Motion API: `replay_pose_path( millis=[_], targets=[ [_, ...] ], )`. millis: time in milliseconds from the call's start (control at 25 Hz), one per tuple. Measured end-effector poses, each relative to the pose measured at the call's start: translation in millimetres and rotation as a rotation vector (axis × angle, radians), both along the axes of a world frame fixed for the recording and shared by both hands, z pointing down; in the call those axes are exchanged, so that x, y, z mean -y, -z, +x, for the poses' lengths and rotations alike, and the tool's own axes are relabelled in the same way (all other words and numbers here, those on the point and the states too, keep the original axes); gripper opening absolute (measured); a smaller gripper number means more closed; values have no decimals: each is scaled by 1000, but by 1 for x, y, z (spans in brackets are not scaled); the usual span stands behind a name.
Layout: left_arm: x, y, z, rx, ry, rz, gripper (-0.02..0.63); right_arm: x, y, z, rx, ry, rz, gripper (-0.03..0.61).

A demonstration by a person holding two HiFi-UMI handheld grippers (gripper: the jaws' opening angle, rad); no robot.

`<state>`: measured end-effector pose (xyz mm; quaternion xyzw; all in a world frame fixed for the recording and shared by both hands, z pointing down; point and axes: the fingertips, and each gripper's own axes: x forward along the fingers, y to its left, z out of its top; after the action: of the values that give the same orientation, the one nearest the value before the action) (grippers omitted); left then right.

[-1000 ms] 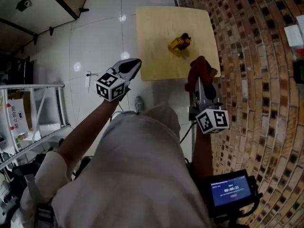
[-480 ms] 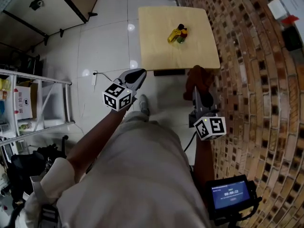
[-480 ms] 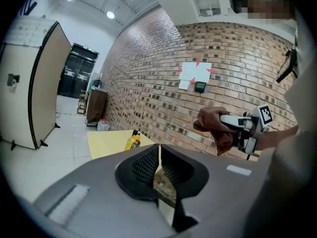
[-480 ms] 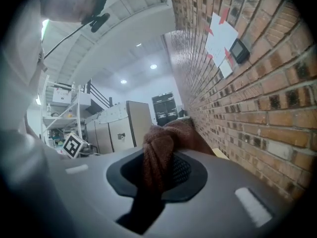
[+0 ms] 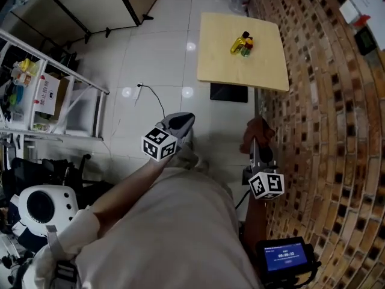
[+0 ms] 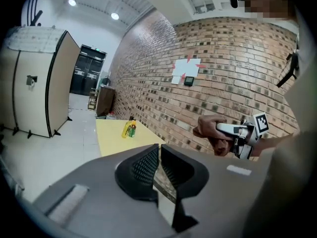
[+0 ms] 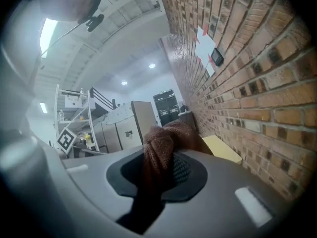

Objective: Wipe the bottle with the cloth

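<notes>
A yellow bottle [image 5: 238, 43] stands with a smaller green one [image 5: 247, 46] on the light wooden table [image 5: 222, 59], far ahead of both grippers. In the left gripper view the yellow bottle [image 6: 128, 129] shows small on the table [image 6: 111, 135]. My left gripper [image 5: 186, 119] hangs over the floor, jaws shut with nothing between them [image 6: 158, 157]. My right gripper [image 5: 257, 138] is shut on a brown cloth [image 5: 256, 132], which bunches up out of the jaws [image 7: 161, 150]. Both grippers are well short of the table's near edge.
A brick wall [image 5: 325, 101] runs along the right, close to the right gripper. A metal shelving rack [image 5: 54, 95] stands at the left. A cable [image 5: 153, 98] lies on the tiled floor, and a dark mat [image 5: 228, 92] lies under the table edge.
The table and bottles have drawn farther away from both grippers. The right gripper keeps its hold on the cloth; the left stays shut.
</notes>
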<state>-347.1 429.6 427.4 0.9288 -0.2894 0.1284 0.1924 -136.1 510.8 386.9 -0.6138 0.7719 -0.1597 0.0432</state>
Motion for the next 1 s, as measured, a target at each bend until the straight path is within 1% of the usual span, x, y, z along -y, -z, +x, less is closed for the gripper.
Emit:
replay_pose_path(
  millis=[160, 280, 360, 440, 680, 840, 1000],
  targets=[
    [-23, -1, -18, 15, 30, 3, 23, -33, -11, 3, 11, -8, -15, 64],
    [-29, -4, -26, 9, 58, -8, 23, -47, -14, 5, -19, -11, -22, 60],
    [-31, -7, -29, 5, 71, -14, 23, -52, -11, 5, -11, -6, -13, 58],
    [-31, -8, -32, 0, 81, -14, 23, -52, -6, 3, -9, 5, -3, 57],
    [-32, -3, -49, -9, 118, -13, 21, -37, 3, -6, -58, 57, 12, 57],
    [-32, -8, -60, 5, 130, -16, 21, -21, 5, -20, -36, 82, 27, 57],
    [-38, -12, -67, -1, 149, -32, 21, -20, 1, -38, -32, 124, 16, 57]
  ],
)
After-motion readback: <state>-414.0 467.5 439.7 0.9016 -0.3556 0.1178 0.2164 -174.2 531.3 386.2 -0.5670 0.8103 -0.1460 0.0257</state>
